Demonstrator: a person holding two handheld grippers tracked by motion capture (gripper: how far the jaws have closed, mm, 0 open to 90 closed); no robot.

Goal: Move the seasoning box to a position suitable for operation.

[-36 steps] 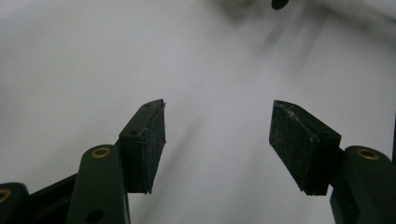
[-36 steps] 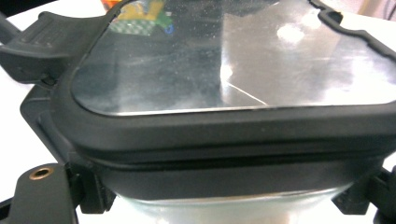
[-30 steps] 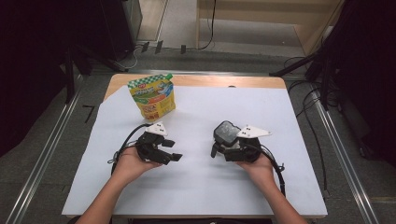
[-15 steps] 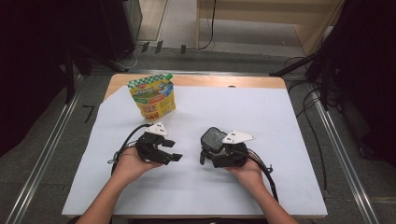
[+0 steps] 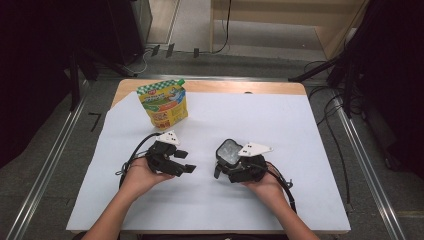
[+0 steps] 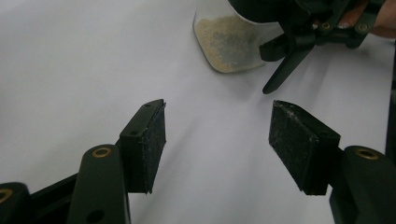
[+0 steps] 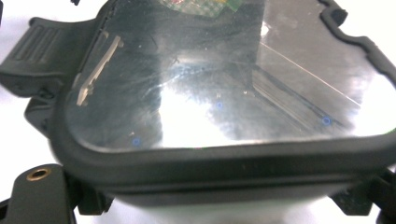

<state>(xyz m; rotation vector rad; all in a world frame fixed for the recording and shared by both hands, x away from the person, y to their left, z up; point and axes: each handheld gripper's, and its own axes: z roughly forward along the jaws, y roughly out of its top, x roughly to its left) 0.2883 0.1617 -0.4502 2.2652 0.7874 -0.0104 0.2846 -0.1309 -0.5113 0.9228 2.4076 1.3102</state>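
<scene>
The left gripper (image 6: 217, 140) had two black jaws standing wide apart with nothing between them. Each jaw ended in a flat, blocky pad (image 6: 152, 140) with a rough, gritty face, a bit like sandpaper. Little brass rings sat in the smooth black plastic behind the pads. Under the jaws lay only the plain white sheet (image 5: 280, 120) that covered the table, smooth and flat.

The right gripper (image 5: 235, 167) was clamped on a clear container (image 5: 229, 151) with rounded corners. Its lid (image 7: 224, 88) looked glassy and shiny, with scratches and bright spots of light on it, and a thick black rubbery rim ran all around it. A ribbed black clip (image 7: 28, 51) stuck out at one side of the lid. In the left gripper view the see-through body of the container (image 6: 229, 42) had pale, sandy grains inside. The container was near the middle of the table, just in front of the right hand (image 5: 265, 187).

The left hand (image 5: 140, 175) rested on the sheet, well apart from the right one. A grey three-cornered plate (image 5: 255, 148) sat on top of the right gripper.

At the far left of the table stood a crinkly yellow and green pouch (image 5: 163, 102) with a checked top edge, upright. The wooden table edge (image 5: 260, 87) showed behind the sheet.
</scene>
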